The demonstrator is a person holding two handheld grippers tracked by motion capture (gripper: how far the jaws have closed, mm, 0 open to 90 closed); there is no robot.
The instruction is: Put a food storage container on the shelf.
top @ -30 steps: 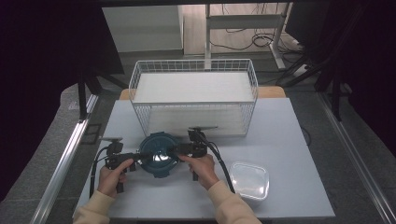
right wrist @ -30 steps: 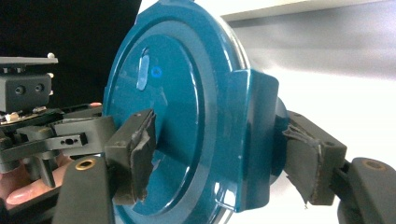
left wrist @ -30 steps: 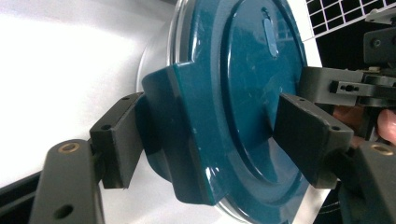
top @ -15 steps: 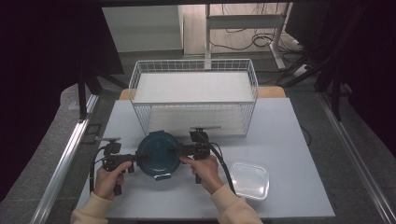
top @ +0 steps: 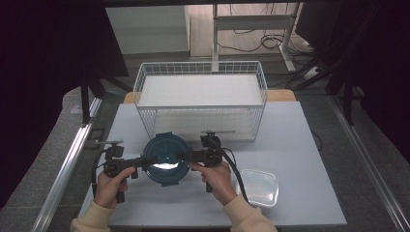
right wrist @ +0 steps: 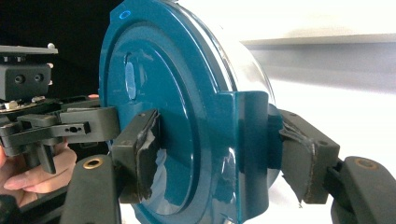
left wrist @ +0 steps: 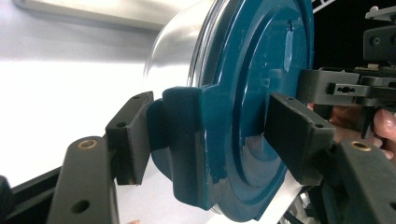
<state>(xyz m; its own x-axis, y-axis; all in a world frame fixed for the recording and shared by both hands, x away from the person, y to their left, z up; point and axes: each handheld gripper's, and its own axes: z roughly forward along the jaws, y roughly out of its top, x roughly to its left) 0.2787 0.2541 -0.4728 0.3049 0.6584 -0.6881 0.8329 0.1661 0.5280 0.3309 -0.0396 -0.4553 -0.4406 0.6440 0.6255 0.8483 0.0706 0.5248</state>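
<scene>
A round clear container with a teal lid [top: 167, 159] hangs between both grippers, just above the white table [top: 300, 145] and in front of the wire basket. My left gripper [top: 145, 162] is shut on a latch tab at the lid's left edge, and my right gripper [top: 186, 155] is shut on the tab at its right edge. In the left gripper view the gripper [left wrist: 210, 140] clamps the teal lid [left wrist: 252, 93] on both faces. In the right gripper view the gripper [right wrist: 219, 154] clamps the lid [right wrist: 163, 93] likewise, with the other gripper behind it.
A white wire basket [top: 200, 104] stands right behind the container at mid table. A clear square plastic box [top: 259, 186] lies at the front right, close to the right forearm. Bare table stretches to the right of the basket.
The lidded container looks larger and brighter than a second ago: both grippers have raised it a little off the table. It stays in the same spot before the basket.
</scene>
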